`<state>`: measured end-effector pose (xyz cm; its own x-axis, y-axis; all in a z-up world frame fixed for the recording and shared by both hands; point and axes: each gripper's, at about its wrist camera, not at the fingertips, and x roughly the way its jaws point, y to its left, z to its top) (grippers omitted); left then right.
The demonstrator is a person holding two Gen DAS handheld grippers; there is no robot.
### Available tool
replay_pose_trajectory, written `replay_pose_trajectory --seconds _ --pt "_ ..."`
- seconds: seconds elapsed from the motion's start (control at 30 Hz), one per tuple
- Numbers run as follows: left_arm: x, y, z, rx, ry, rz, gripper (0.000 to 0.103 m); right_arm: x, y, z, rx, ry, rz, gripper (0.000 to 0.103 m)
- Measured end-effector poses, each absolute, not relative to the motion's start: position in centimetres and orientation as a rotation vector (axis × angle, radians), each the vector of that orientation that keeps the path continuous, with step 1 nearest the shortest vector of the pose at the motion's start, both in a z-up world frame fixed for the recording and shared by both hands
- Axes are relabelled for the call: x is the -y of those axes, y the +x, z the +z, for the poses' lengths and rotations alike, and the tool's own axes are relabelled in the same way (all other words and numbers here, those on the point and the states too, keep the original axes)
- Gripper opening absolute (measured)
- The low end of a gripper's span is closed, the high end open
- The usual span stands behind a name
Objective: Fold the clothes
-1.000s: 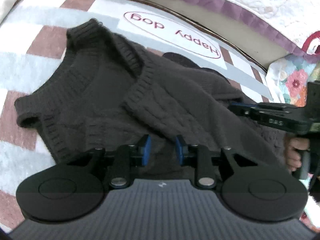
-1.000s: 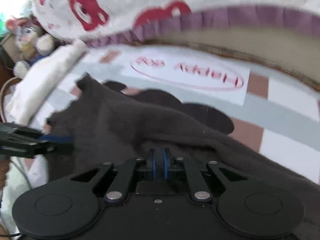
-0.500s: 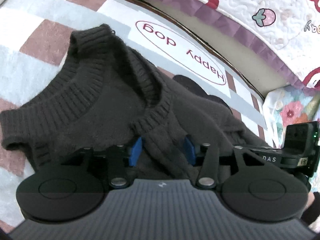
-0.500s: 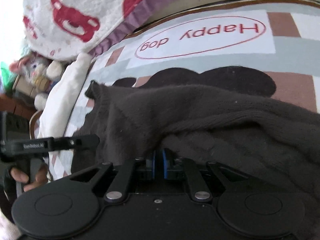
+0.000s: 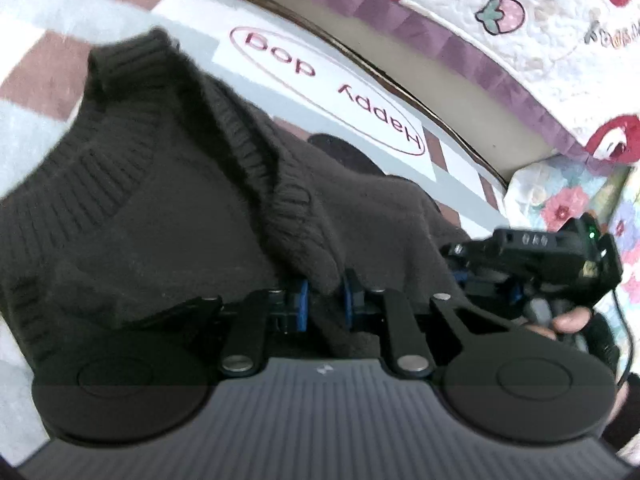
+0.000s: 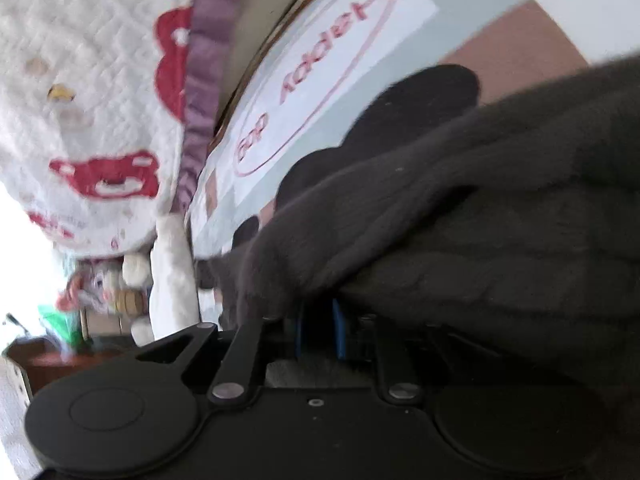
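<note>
- Left wrist view shows our left hand-held gripper (image 5: pixel 323 300) now with a fold of the dark knitted sweater (image 5: pixel 168 216) between its blue pads (image 5: pixel 301 300) — a second ago those pads stood wider apart and bare, short of the ribbed collar (image 5: pixel 256 160).
- The gap is narrower than before; knit fills it and touches both pads, so we judge the grip made or very nearly so.
- Our right hand-held gripper (image 6: pixel 318 330) has rolled sharply since half a second ago: the "Happy dog" mat (image 6: pixel 320 64) now runs slantwise across its blurred view.
- Its blue pads (image 6: pixel 339 332) sit narrow, with sweater (image 6: pixel 500 208) draped over and around them; we take it to be pinching the knit, though blur hides the contact itself.
- In the left view the right tool (image 5: pixel 560 256) hangs just beside ours, low at the right edge of the garment.
- The sweater lies on the mat (image 5: pixel 40 72), collar towards the quilt (image 5: pixel 520 12), its near part bunched at both grippers.
- With both ends apparently held, we reckon the fold is ready to be carried over — uneven tension could drag the collar askew.
</note>
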<state>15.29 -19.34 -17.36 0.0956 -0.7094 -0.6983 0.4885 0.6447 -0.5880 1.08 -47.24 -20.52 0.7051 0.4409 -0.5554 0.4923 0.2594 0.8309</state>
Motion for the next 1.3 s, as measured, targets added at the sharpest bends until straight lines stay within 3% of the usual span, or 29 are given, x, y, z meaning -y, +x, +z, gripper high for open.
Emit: replay_pose_trajectory --seconds 0.07,0.1,0.27,0.47,0.63,0.67,0.7,0.73,0.97,1.13,1.3 --pt "19.4 15.2 -16.9 -1.146 -0.222 -0.908 0.015 47.5 0.6 -20.6 -0.783 1.416 -0.048 0.031" --pt "19.3 15.3 -16.9 -1.142 -0.238 -0.909 0.015 47.6 0.5 -20.6 -0.761 1.435 -0.034 0.043" --pt "19.1 16.3 -16.9 -1.144 -0.303 -0.904 0.015 47.2 1.2 -19.9 -0.764 1.411 0.029 0.046" --pt "18.8 16.3 -17.4 -1.152 -0.313 -0.903 0.015 43.4 3.3 -16.7 -0.985 0.893 0.046 0.053" --pt "19.7 16.6 -17.5 -1.156 -0.296 -0.93 0.015 41.2 4.4 -15.8 -0.992 0.692 0.068 0.054" --pt "20.4 16.8 -17.4 -1.171 -0.28 -0.926 0.015 41.0 4.9 -15.8 -0.976 0.678 0.083 0.053" --pt "21.2 17.1 -17.3 -1.197 -0.261 -0.909 0.014 40.9 5.6 -15.8 -0.973 0.647 0.117 0.042" --pt "22.0 17.6 -17.0 -1.214 -0.25 -0.898 0.013 40.7 6.2 -15.6 -0.978 0.585 0.125 0.019" --pt "24.0 20.3 -12.5 -1.042 -0.218 -0.896 0.012 44.4 8.0 -11.4 -0.75 0.472 -0.008 0.018" --pt "26.2 21.3 -15.3 -1.06 -0.053 -0.775 0.013 44.9 9.0 -12.5 -0.804 0.472 -0.041 0.054" --pt "24.3 22.7 -16.3 -1.105 -0.183 -0.733 0.014 48.2 7.5 -17.0 -0.965 0.932 0.008 0.058"
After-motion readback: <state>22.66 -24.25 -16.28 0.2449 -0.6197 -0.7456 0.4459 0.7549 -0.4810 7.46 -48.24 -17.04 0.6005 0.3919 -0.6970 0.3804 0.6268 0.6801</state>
